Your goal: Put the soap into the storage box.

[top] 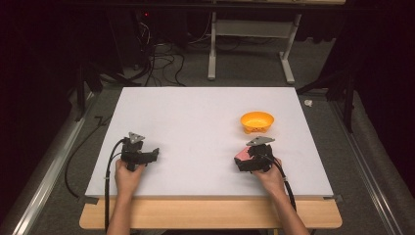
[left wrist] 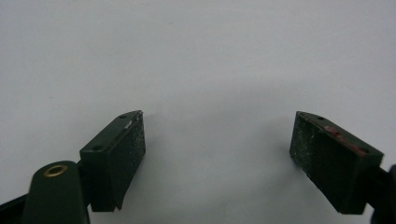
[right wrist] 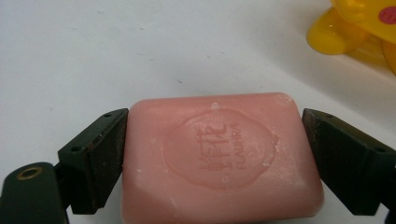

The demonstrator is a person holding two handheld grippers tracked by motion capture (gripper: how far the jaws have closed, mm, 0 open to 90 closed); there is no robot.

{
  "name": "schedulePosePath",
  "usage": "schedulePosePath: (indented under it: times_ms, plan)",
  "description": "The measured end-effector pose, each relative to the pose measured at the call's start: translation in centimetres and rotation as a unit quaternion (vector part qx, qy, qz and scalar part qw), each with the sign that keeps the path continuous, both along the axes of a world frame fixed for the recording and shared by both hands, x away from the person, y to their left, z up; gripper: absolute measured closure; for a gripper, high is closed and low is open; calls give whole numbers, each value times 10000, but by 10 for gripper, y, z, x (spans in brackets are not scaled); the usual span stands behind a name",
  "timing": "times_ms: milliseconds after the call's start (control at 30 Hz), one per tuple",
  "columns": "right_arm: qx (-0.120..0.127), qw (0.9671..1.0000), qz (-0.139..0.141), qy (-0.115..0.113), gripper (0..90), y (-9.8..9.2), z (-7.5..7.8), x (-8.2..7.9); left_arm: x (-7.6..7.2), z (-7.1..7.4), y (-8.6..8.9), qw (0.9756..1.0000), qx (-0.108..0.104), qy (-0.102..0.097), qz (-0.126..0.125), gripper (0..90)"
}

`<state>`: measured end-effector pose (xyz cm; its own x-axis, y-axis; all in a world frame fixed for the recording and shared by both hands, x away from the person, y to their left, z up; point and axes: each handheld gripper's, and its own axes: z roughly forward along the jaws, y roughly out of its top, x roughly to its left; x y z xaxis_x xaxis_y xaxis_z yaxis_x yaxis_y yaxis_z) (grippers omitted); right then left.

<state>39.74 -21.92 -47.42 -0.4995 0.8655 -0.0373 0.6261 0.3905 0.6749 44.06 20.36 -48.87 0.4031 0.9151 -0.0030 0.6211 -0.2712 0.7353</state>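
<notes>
Our right tongs (right wrist: 215,158) clamp the pink soap (right wrist: 219,158) by its short ends; its stamp reads "FUXUHUA", long axis spanning the jaws. Our left tongs (left wrist: 217,149) gape wide, empty, over the counter (left wrist: 196,56).

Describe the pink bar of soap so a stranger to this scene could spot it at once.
Start at the white tabletop and find the orange plastic bowl on its right side. Just nearer the person, between the right gripper and its black jaws, lies the pink rectangular soap bar. It alone is pink, stamped with a round seal.
</notes>
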Motion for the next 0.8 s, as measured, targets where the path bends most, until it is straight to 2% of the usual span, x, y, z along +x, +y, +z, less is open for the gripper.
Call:
schedulePosePath:
  times_ms: [133, 333, 800]
  plan:
    - [-94, 9999, 16, 38, 118, 1, -5, 0, 0, 0, 0, 10000, -1, 1, 0, 186]
    - [59, 9999, 44, 104, 122, -2, -6, 1, 0, 0, 0, 10000, -1, 1, 0, 186]
    - [97, 9999, 72, 68, 134, -3, -7, 1, 0, 0, 0, 10000, -2, 0, -1, 186]
